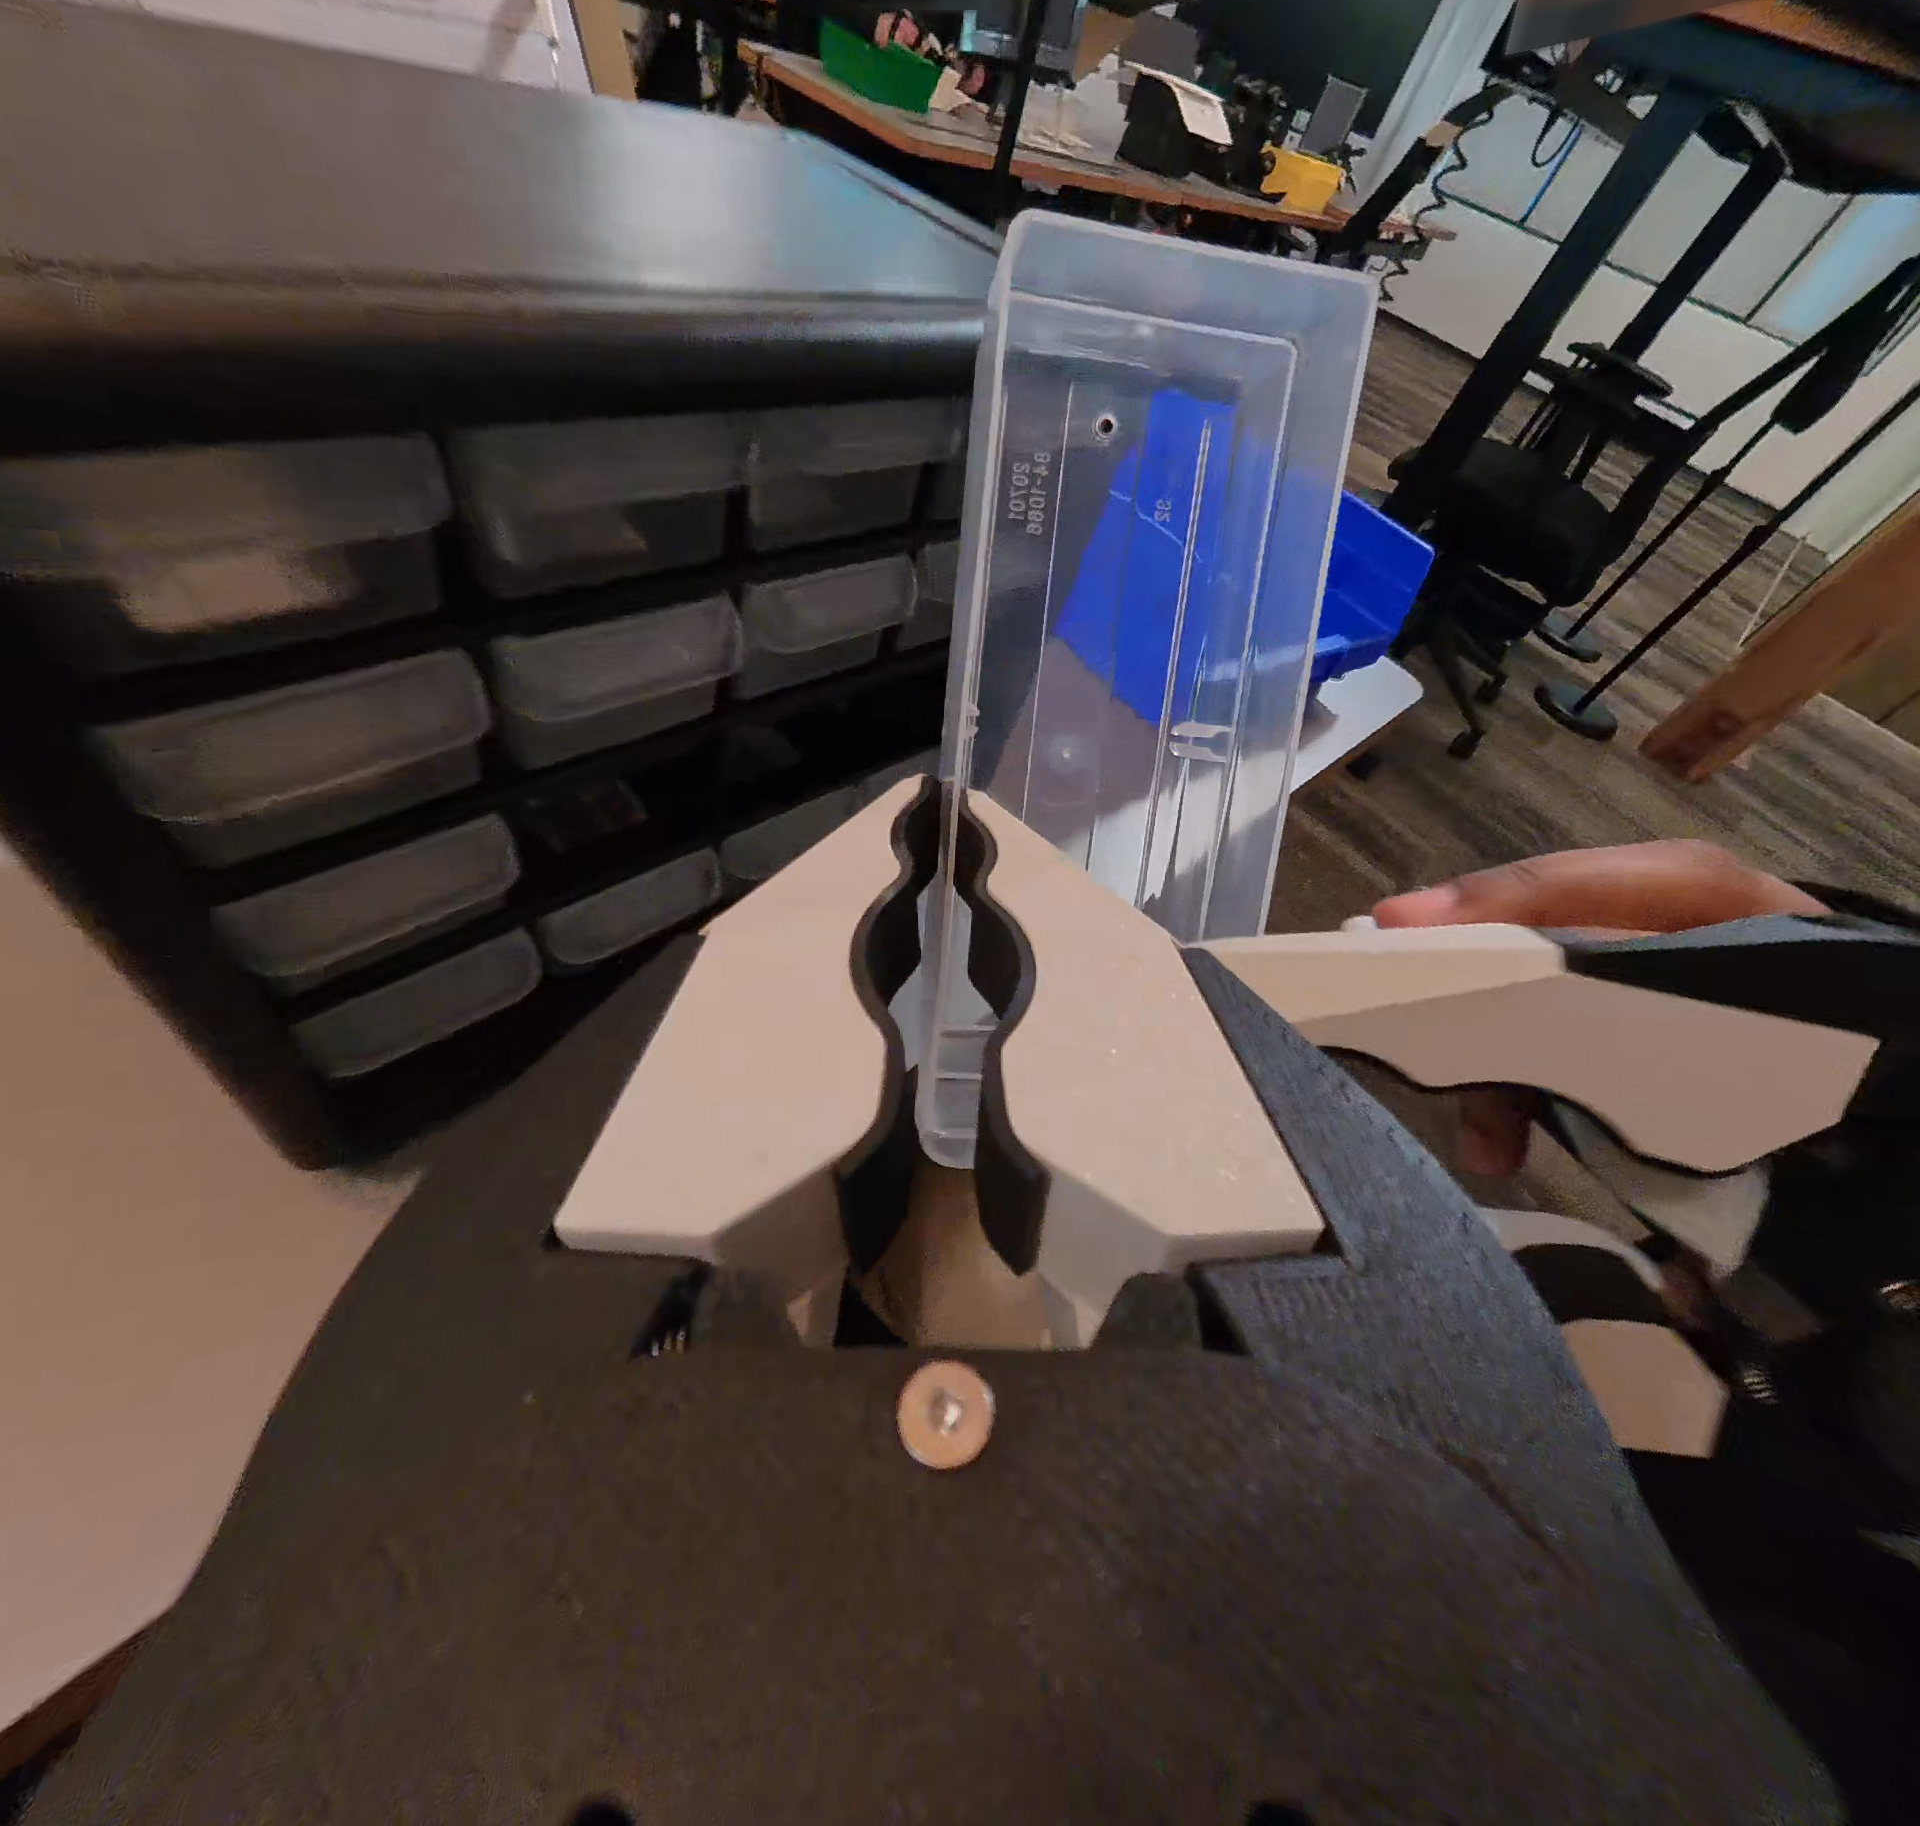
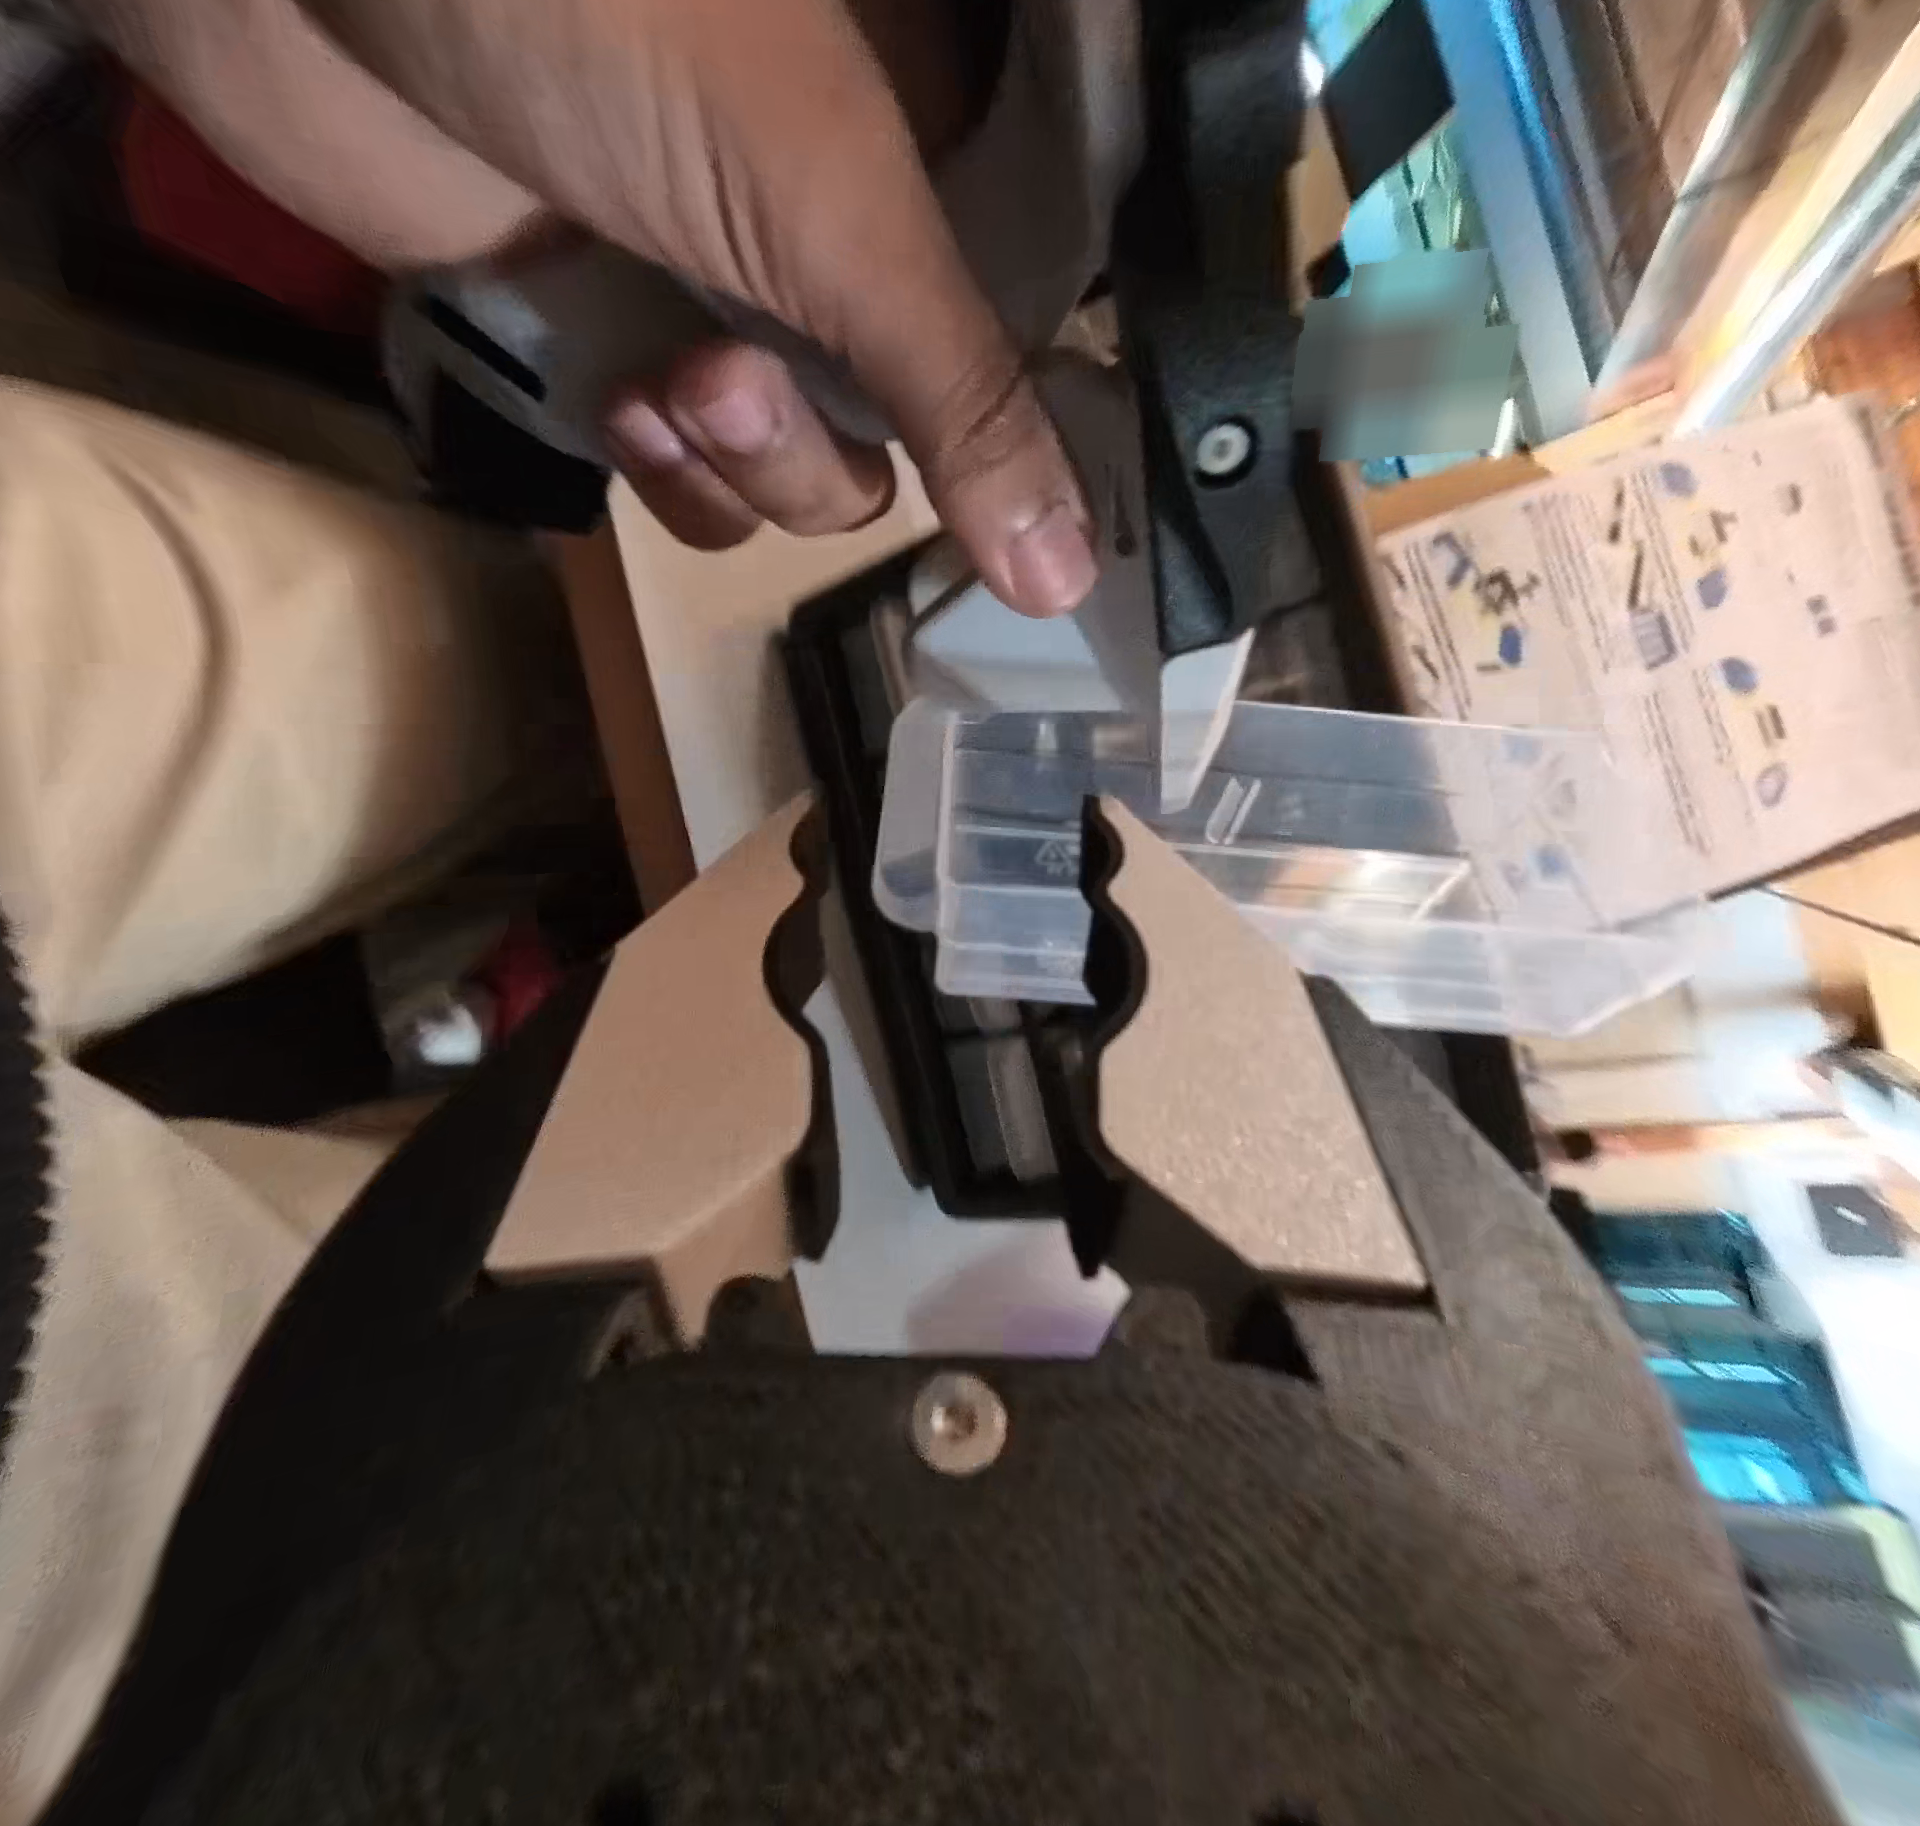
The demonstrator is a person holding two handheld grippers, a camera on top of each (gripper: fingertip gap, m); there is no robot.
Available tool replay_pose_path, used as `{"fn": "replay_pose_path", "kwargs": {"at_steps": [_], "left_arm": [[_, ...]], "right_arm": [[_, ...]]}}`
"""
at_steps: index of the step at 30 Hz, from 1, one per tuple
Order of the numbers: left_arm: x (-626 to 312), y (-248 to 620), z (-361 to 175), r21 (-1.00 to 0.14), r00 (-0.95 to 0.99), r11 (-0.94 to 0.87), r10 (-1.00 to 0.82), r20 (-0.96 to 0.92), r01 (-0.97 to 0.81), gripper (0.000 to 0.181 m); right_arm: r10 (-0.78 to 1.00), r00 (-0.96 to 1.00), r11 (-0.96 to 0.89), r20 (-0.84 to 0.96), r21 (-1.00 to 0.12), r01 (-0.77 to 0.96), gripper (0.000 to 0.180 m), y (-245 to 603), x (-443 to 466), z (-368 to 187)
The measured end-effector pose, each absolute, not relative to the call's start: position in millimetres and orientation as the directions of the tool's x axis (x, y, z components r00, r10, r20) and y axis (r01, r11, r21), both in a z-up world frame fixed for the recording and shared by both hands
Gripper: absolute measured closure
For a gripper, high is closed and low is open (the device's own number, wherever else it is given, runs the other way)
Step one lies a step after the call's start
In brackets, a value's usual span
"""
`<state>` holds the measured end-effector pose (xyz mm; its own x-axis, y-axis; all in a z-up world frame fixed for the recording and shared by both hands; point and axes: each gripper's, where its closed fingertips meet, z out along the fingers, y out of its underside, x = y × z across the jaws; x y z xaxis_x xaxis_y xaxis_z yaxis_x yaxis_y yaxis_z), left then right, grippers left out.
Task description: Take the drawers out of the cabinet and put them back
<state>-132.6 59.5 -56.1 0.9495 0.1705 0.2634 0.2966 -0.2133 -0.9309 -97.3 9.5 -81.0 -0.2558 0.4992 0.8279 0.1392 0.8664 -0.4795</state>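
Observation:
A black cabinet (image 1: 416,633) with rows of small clear drawers stands on the left; some slots (image 1: 810,737) look dark and empty. My left gripper (image 1: 948,800) is shut on the side wall of a clear plastic drawer (image 1: 1143,529) and holds it upright, out of the cabinet, just to its right. In the right wrist view the same drawer (image 2: 1351,841) hangs from the left gripper (image 2: 1143,727) above the cabinet (image 2: 914,1101). My right gripper (image 2: 951,831) is open, with the drawer's front end between its fingers. Its fingers (image 1: 1455,1028) also show in the left wrist view.
A blue bin (image 1: 1371,571) sits behind the held drawer. An office chair (image 1: 1538,519) and desks stand farther back. A printed cardboard box (image 2: 1662,633) lies right of the cabinet. A hand (image 2: 727,218) holds the left gripper; a trouser leg (image 2: 260,633) is on the left.

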Motion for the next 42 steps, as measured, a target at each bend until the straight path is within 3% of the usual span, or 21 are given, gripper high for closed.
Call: {"fn": "replay_pose_path", "kwargs": {"at_steps": [6,9,14,19,24,30,34,42], "left_arm": [[-128.4,74.0,-96.5,-0.887,0.913,-0.241,0.218,0.345,0.393,0.181],[-128.2,71.7,-106.8,-0.853,0.892,-0.265,0.191,0.410,0.449,0.181],[-130.0,60.7,-103.3,-0.844,0.874,-0.233,0.070,0.480,0.483,0.152],[-174.7,23.8,-65.6,-0.898,0.892,0.088,0.110,0.438,0.431,0.145],[-198.8,6.2,-56.5,-0.938,0.920,0.137,0.191,0.341,0.319,0.143],[-197.4,14.0,-75.1,-0.947,0.927,0.066,0.190,0.322,0.315,0.143],[-197.8,15.3,-78.1,-0.941,0.922,0.058,0.188,0.338,0.333,0.143],[-198.8,16.1,-80.0,-0.946,0.928,0.050,0.186,0.324,0.321,0.142]], "right_arm": [[0.240,-0.339,0.946,0.909,-0.142,0.291,0.162,37.7,-100.3,-134.3],[0.198,-0.374,0.952,0.906,-0.087,0.294,0.164,37.0,-100.3,-145.6],[0.450,-0.453,0.893,0.770,-0.373,0.253,0.166,20.2,-97.1,-143.1],[0.614,-0.546,0.758,0.569,-0.617,0.210,0.166,5.5,-90.0,-131.3],[0.665,-0.736,0.471,0.127,-0.836,0.281,0.166,-10.7,-77.0,-122.2],[0.556,-0.819,0.305,-0.139,-0.883,0.357,0.166,-3.7,-78.0,-90.3],[0.500,-0.850,0.339,-0.165,-0.866,0.368,0.166,-4.5,-89.7,-83.1],[0.562,-0.818,0.385,-0.125,-0.835,0.393,0.166,5.0,-118.6,-90.2]]}}
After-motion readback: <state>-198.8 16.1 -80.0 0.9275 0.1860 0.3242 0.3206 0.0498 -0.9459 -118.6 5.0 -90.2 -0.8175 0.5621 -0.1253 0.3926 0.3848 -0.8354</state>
